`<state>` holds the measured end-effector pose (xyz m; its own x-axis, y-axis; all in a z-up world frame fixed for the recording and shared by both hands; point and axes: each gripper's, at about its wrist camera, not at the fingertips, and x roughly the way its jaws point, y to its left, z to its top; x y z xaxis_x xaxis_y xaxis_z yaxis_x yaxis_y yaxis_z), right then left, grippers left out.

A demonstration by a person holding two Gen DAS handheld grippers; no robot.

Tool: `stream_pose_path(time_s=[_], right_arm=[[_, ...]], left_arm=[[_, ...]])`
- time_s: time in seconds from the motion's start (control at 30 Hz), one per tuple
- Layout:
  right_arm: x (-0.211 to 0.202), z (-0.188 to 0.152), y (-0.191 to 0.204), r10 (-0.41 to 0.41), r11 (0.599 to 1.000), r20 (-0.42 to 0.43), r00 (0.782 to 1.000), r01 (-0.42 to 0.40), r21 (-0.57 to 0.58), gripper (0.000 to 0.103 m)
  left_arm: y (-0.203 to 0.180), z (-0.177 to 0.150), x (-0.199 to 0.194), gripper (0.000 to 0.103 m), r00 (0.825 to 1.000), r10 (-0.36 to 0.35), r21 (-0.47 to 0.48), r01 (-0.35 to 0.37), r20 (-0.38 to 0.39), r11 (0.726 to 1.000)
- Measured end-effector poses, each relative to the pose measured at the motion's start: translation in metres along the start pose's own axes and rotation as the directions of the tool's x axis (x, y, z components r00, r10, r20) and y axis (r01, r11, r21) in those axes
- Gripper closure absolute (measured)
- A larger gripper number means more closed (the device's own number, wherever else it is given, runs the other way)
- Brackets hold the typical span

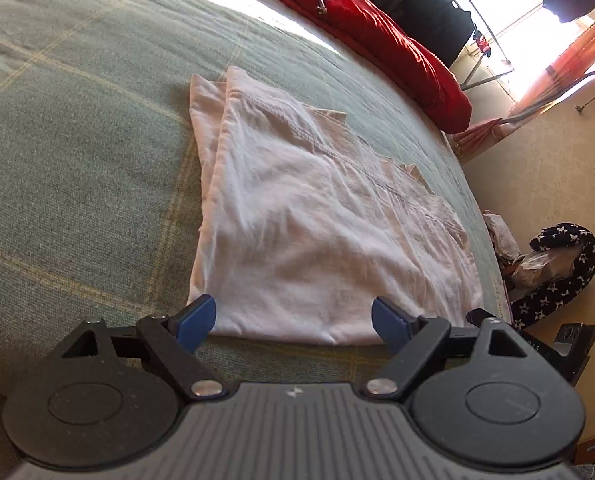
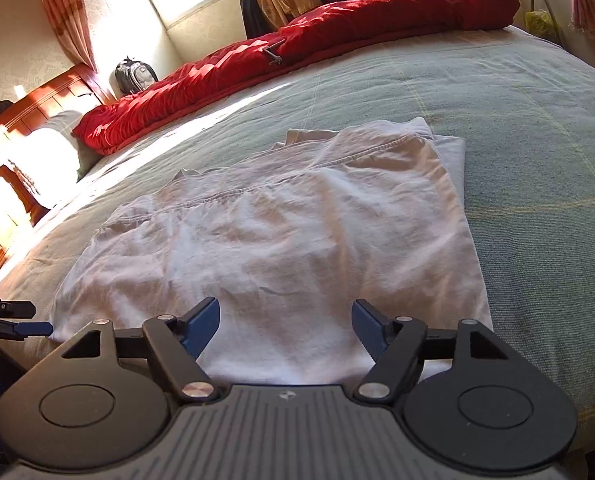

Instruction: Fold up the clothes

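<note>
Since both claws stand with their jaws wide apart and nothing between the pads, the white garment (image 1: 297, 216) lies free on the green bed cover (image 1: 77, 140), already folded into a rough rectangle with a second layer showing along its far edge. The left claw (image 1: 293, 318) hovers just at the near hem; the right claw (image 2: 285, 326) hangs over the near part of the cloth. It looks like thin cotton: light, limp, quick to wrinkle and to slide on itself, so layers could slip apart when lifted. A good hold would probably be the two near corners, pinching all layers together, well clear of the red quilt (image 2: 297, 44) at the far side.
</note>
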<state>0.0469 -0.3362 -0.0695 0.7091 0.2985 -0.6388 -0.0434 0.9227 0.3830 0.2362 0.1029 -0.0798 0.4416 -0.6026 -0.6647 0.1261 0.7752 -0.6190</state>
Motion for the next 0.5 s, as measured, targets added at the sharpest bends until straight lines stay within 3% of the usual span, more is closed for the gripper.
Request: stream_pose_path(time_s=[0.07,0.2,0.27,0.37,0.5], right_arm=[[0.000,-0.001,-0.002,-0.006,1.000,-0.007,1.000,0.006,0.003,0.025],[-0.001,0.000,0.000,-0.014,1.000,-0.004,1.000,0.014,0.001,0.024],[-0.001,0.002,0.003,-0.020,1.000,0.002,1.000,0.020,-0.001,0.023],[-0.003,0.002,0.008,-0.034,0.999,0.006,0.999,0.034,-0.012,0.022],[-0.006,0.001,0.008,-0.072,0.997,0.005,0.997,0.072,-0.019,0.021]], left_arm=[[-0.002,-0.002,-0.008,0.018,1.000,-0.009,0.004,0.008,0.023,1.000],[-0.020,0.016,-0.017,0.018,0.996,-0.019,0.105,0.010,0.085,0.994],[-0.026,0.029,-0.011,0.016,0.995,-0.045,0.128,0.033,0.091,0.991],[-0.030,0.043,0.011,0.016,0.998,-0.025,0.168,0.014,0.066,0.986],[-0.016,0.037,0.026,0.017,0.989,0.123,0.173,-0.135,0.077,0.976]])
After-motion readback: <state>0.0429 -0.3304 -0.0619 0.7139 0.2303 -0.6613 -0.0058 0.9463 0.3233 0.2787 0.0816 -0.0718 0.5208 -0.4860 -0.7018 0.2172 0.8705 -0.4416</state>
